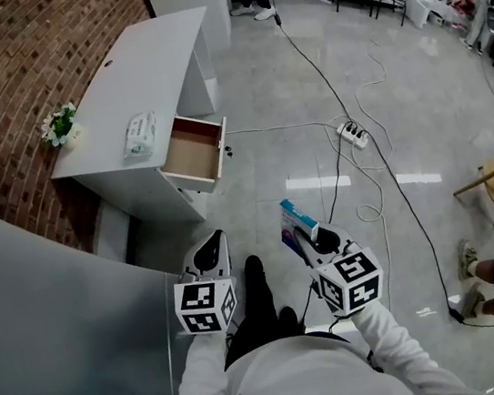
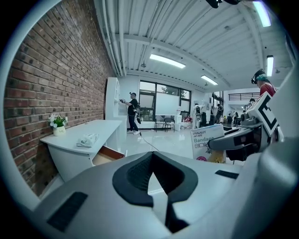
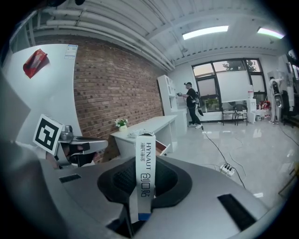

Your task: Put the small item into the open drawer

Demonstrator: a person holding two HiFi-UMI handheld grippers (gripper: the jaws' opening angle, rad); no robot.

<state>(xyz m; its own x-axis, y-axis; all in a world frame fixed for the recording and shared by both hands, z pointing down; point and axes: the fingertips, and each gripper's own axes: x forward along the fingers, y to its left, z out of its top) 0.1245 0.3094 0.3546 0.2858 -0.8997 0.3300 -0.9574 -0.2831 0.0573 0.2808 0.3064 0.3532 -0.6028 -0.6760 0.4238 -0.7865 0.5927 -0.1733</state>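
White worktop [image 1: 145, 69], drawer [image 1: 192, 152] open, at eleven o'clock on glossy floor [image 1: 306, 100]; right hand-held gripper [image 1: 302, 235] clamps box [image 1: 289, 214], left hand-held gripper [image 1: 211, 241] closed.

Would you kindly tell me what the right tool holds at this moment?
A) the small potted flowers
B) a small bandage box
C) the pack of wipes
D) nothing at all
B: in the right gripper view the small bandage box stands on edge between the jaws of the right tool, which are closed on its flat faces.
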